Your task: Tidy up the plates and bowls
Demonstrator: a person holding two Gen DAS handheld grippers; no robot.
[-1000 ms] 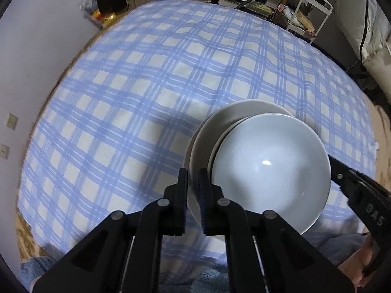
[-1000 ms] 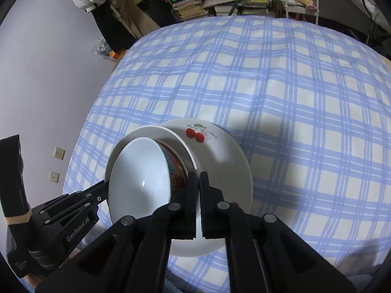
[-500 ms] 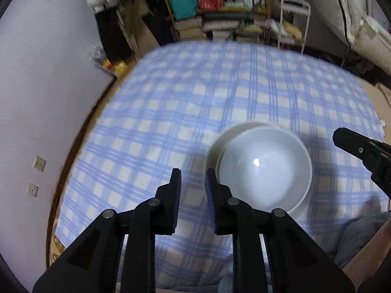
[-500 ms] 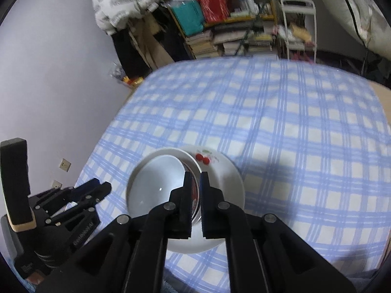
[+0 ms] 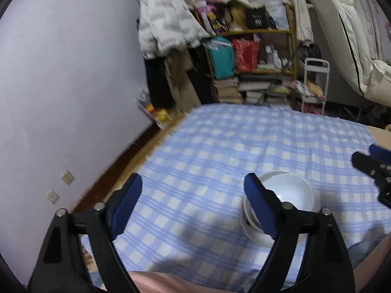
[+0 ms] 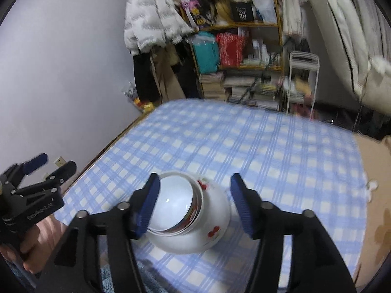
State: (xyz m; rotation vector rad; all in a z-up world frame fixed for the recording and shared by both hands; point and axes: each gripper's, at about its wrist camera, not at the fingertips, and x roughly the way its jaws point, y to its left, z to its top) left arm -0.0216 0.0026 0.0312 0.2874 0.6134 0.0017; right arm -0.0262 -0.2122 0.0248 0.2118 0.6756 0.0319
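A white bowl (image 6: pixel 174 202) sits nested in a patterned bowl (image 6: pixel 195 210) on a white plate with red cherries (image 6: pixel 210 232), near the front of the blue checked tablecloth (image 6: pixel 268 151). My right gripper (image 6: pixel 195 179) hovers above this stack. Its blue pads (image 6: pixel 240 202) stand wide apart and are opening, touching nothing. In the left wrist view the same white bowl (image 5: pixel 290 193) and plate (image 5: pixel 256 236) lie to the right. My left gripper (image 5: pixel 193 179) is over bare cloth, jaws opening, nothing between them. The two grippers flank the stack: the left gripper (image 6: pixel 31 185) and the right gripper (image 5: pixel 376 173).
A pale wall (image 5: pixel 61 85) and the table's left edge (image 5: pixel 136 156) run along the left. Behind the table stand a cluttered shelf (image 6: pixel 244 56) of books and bags, a hanging white jacket (image 6: pixel 151 24) and a white cart (image 6: pixel 303 78). A hand (image 6: pixel 36 239) holds the left gripper.
Both grippers have risen and drawn back from the stack, tilting up so the room shows. Their jaws went from shut to wide open. The dishes have not moved.
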